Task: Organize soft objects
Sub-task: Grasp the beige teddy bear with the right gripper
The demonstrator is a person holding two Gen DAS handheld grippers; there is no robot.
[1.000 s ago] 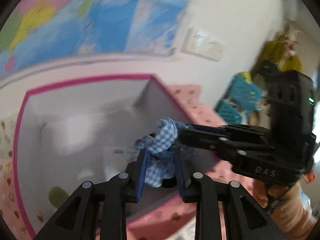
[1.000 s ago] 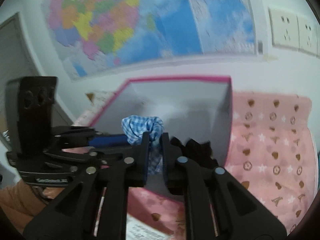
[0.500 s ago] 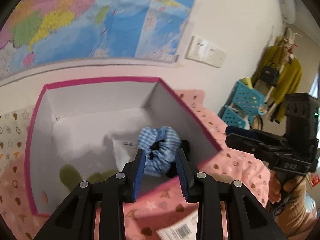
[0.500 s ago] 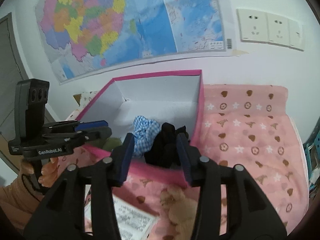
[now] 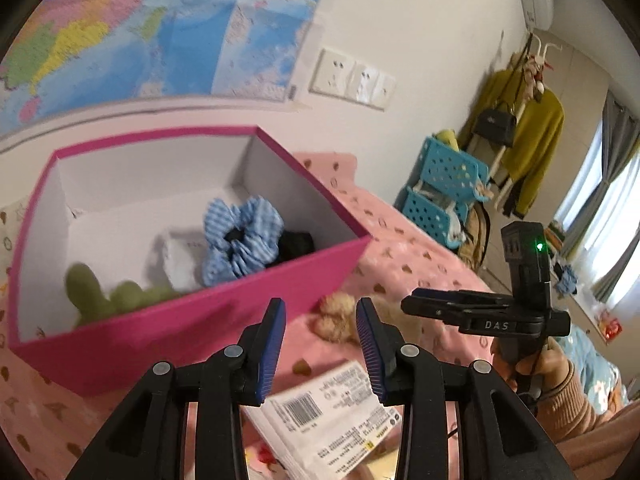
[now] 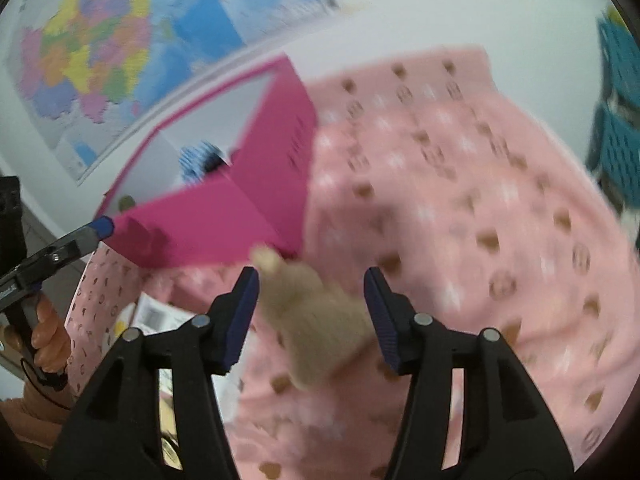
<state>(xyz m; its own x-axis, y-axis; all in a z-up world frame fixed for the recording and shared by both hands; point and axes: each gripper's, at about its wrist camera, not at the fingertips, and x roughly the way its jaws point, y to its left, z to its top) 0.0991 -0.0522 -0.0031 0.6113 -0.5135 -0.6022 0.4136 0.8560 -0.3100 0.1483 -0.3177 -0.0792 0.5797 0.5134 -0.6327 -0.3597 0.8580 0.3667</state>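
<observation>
Showing scrunchie (image 5: 240, 238) inside box (image 5: 192, 320)

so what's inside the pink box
A blue checked scrunchie, a black soft item beside it, a white packet and a green plush. The near wall hides the box floor's front strip.

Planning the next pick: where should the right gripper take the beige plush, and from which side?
Grip the plush across its wide body, not the thin end near the box. It lies flat on the blanket, so come from above; the open right gripper already straddles it.
</observation>
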